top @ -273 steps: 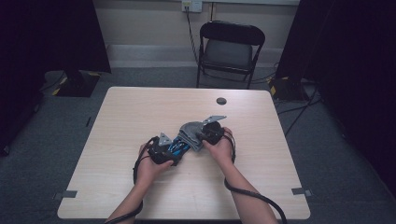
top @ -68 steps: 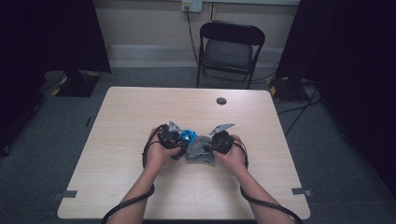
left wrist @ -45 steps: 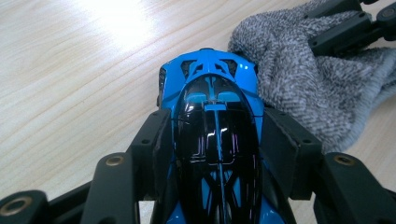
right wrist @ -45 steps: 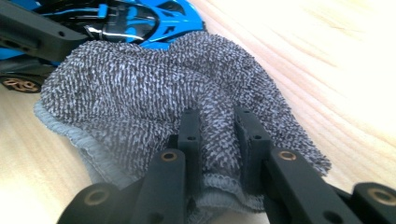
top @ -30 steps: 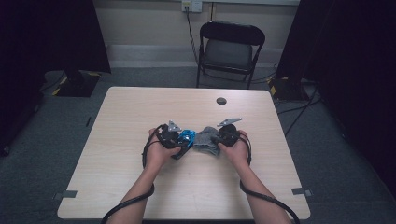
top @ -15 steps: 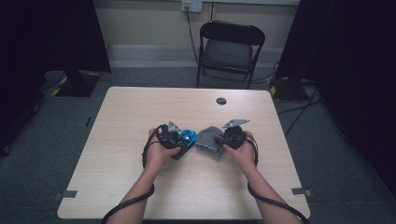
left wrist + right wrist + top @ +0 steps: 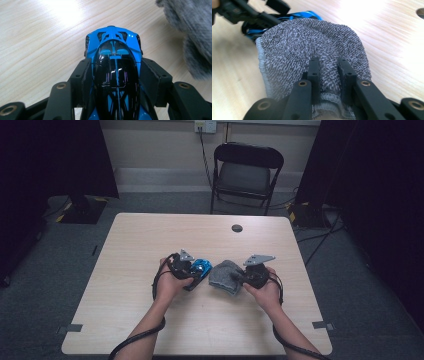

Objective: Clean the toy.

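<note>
Jaws of left gripper [image 7: 116,82] clamped on blue toy car [image 7: 113,62], mid-surface [image 7: 150,235]; jaws of right gripper [image 7: 329,75] pinching grey cloth [image 7: 312,47] just right of car. Keep car steady, draw cloth clear, avoid snagging.

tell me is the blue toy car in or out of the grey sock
Out. The blue toy car sits bare between the left gripper fingers, apart from the grey sock, which the right gripper pinches.
</note>
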`<state>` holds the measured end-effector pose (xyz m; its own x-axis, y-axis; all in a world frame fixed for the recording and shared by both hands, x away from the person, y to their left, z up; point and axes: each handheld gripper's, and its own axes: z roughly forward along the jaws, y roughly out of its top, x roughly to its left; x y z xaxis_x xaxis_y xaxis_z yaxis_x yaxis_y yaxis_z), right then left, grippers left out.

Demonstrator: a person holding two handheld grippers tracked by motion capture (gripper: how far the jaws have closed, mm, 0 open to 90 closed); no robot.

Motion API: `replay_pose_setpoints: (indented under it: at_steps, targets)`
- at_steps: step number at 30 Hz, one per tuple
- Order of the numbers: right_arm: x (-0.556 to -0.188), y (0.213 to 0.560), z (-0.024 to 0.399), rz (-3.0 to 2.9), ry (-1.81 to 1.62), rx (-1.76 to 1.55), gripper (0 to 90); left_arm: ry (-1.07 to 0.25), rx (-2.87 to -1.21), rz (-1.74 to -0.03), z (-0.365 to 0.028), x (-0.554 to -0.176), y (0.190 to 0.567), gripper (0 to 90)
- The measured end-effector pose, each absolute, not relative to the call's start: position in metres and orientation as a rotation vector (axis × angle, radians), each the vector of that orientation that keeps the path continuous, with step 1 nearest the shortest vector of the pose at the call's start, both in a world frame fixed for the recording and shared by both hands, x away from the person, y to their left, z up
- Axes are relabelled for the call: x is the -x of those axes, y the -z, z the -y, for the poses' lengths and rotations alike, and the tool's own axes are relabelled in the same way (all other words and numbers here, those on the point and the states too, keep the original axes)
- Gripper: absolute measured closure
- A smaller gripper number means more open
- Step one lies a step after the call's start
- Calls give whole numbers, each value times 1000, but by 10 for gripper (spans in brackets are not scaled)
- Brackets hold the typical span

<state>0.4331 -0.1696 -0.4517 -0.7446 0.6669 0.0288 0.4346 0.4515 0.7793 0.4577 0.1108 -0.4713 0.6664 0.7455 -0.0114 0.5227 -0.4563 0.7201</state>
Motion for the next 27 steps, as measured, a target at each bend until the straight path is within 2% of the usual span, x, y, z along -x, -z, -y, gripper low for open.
replay_pose_setpoints:
  at_steps: [15,27]
  targets:
    - [-394,459,128,-2589,-1193,-714,750,-396,-2159,-980,-111,-458,471,444]
    - [-381,469,91,-2677,-1202,-577,749,-396,-2146,-987,-111,-457,472,444]
